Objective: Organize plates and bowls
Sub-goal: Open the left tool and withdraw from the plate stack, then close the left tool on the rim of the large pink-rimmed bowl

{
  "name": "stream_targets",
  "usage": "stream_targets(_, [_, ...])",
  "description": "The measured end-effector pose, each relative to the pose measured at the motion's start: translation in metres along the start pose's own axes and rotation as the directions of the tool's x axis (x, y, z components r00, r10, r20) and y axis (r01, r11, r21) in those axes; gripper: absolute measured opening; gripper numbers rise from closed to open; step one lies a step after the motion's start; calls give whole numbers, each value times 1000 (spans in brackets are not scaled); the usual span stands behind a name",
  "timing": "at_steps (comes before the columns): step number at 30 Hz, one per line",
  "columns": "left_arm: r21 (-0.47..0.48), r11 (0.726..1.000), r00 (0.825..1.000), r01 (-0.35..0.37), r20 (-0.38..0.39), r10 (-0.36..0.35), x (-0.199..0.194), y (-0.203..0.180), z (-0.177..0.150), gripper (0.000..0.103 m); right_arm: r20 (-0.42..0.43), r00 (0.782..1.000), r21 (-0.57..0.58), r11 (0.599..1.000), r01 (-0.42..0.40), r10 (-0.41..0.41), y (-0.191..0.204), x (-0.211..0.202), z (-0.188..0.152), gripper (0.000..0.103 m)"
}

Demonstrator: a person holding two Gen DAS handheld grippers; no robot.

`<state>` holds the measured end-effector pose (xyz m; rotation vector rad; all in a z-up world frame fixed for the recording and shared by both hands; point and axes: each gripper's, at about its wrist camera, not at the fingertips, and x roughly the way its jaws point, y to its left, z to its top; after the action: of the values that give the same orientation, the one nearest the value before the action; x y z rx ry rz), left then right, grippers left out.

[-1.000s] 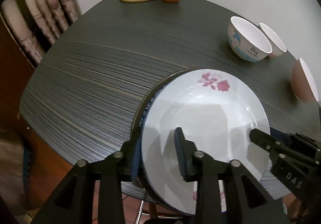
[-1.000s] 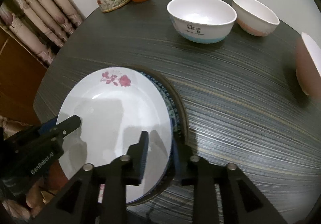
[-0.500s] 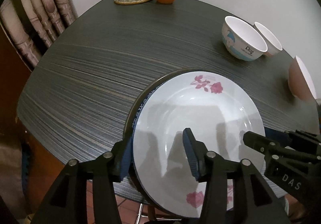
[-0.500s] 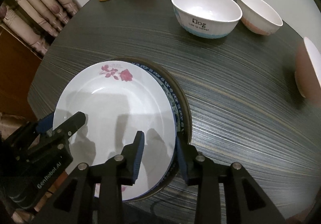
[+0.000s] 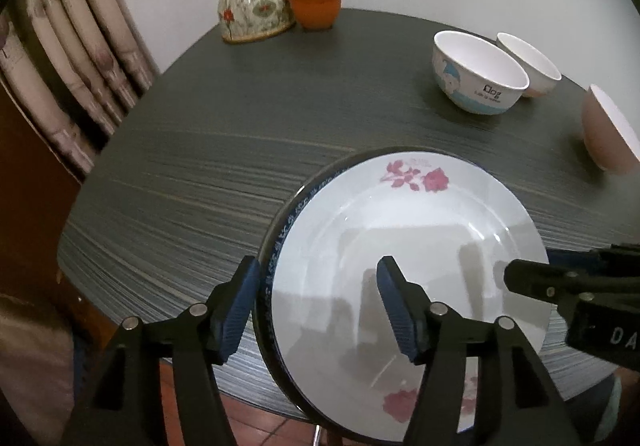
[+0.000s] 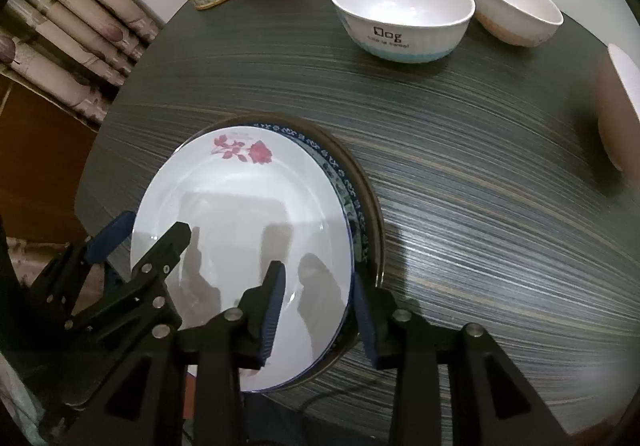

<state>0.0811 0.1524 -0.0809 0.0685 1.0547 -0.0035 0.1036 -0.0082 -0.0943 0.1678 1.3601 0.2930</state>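
Left wrist view: the left gripper (image 5: pixel 320 298) has spread its jaws since a second ago; they now stand wide, one finger outside the stack's rim at about 9 o'clock, the other over the white plate's well.
Right wrist view: the right gripper (image 6: pixel 318 300) has also widened, its jaws now moderately apart and straddling the stack's rim at about 4 o'clock.
Change: both grips on the rose plate (image 5: pixel 408 266) have let go, and the plate lies flat.
Meaning: the plate reads as delivered onto the stack, so the plate part of the job looks close to done.
Stack: the rose plate sits on a blue-patterned plate (image 6: pixel 348 198), itself on a dark plate (image 6: pixel 370 202); whether the fingers touch any rim is hard to tell.
Bowls: the Dog bowl (image 6: pixel 402 20) and a pink-based bowl (image 6: pixel 514 6) stand touching at 1 o'clock; a third bowl (image 6: pixel 618 106) is at 3 o'clock, unstacked.
Table: dark striped top (image 6: pixel 480 186), stack at its near edge.
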Motion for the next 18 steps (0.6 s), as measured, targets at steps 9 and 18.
stream_targets(9, [-17,999,998,-47,34,47,-26,-5,12,72,106,992,54,995,-80,74,-53,-40,-20,35])
stream_targets(18, [-15,994,992,109,-62,-110,-41,-66,27,76,196,980,213,975,-57,15,-151,-84,-35,35])
